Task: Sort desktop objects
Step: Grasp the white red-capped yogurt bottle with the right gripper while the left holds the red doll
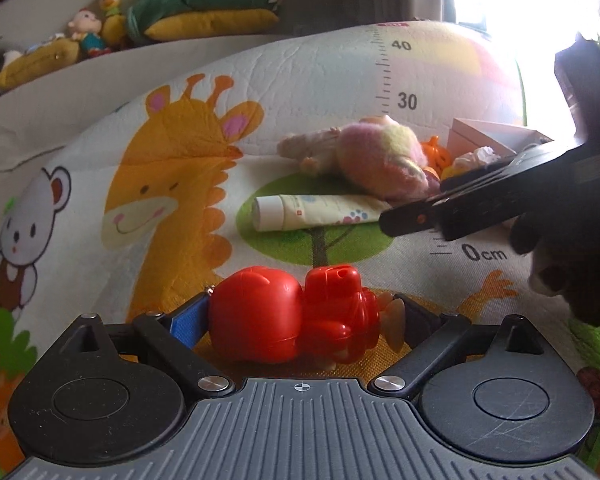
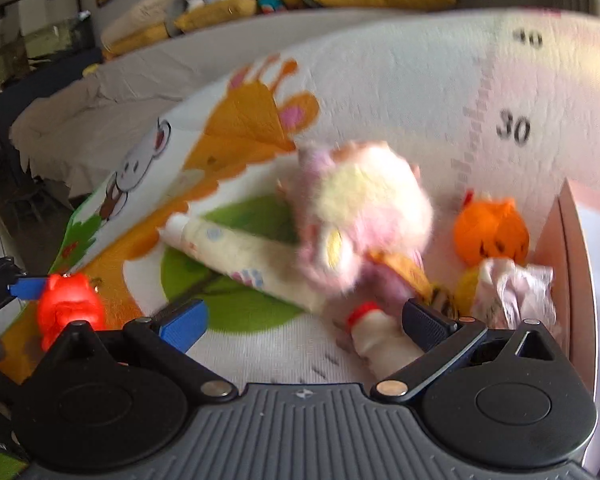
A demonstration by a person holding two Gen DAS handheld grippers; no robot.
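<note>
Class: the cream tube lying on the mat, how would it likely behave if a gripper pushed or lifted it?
The cream tube lies on its side with a round cap, so a sideways push may roll it. Its flattened tail suggests soft walls, probably denting when squeezed. It looks light.

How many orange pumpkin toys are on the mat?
1. The pumpkin toy sits beside the box, behind the crumpled paper, right of the plush. More may be hidden behind the plush.
</note>
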